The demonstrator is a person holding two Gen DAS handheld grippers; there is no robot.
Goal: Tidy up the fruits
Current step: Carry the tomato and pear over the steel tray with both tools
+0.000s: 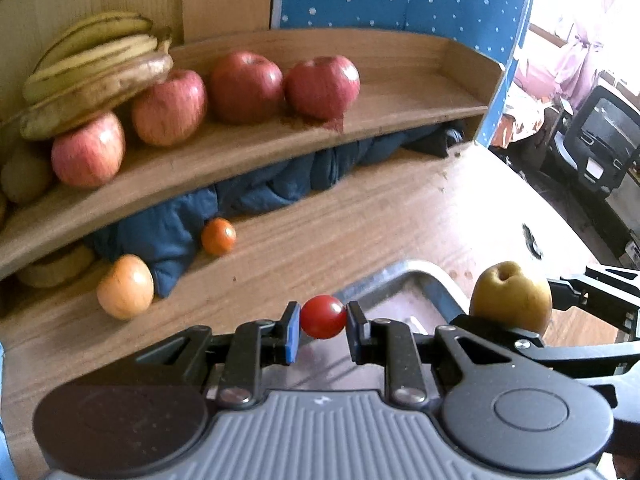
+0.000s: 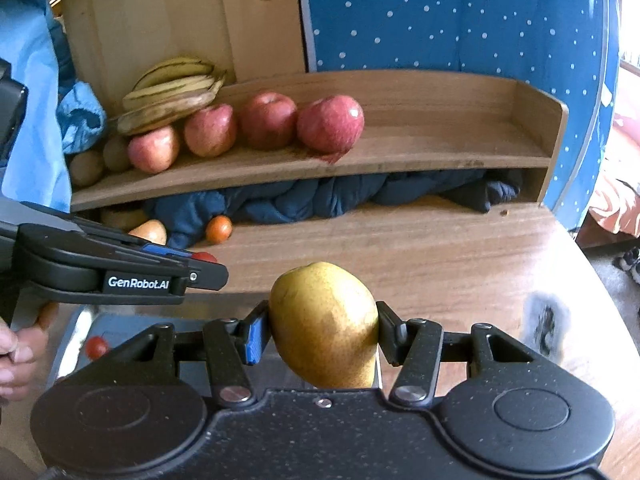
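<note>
My left gripper (image 1: 323,322) is shut on a small red cherry tomato (image 1: 323,317) and holds it over the metal tray (image 1: 404,276). My right gripper (image 2: 323,326) is shut on a yellow-green pear (image 2: 324,324), also over the tray (image 2: 76,332); the pear shows at the right in the left wrist view (image 1: 510,298). The left gripper shows at the left in the right wrist view (image 2: 200,264). The wooden shelf (image 1: 256,148) holds several red apples (image 1: 322,86) and a bunch of bananas (image 1: 96,64). Another cherry tomato (image 2: 96,347) lies in the tray.
An orange (image 1: 218,236) and a pale orange fruit (image 1: 125,286) lie on the wooden table (image 1: 340,232) by dark blue cloth (image 1: 256,196) stuffed under the shelf. Brown kiwi-like fruits (image 2: 86,166) sit at the shelf's left end. A blue dotted panel (image 2: 460,16) stands behind.
</note>
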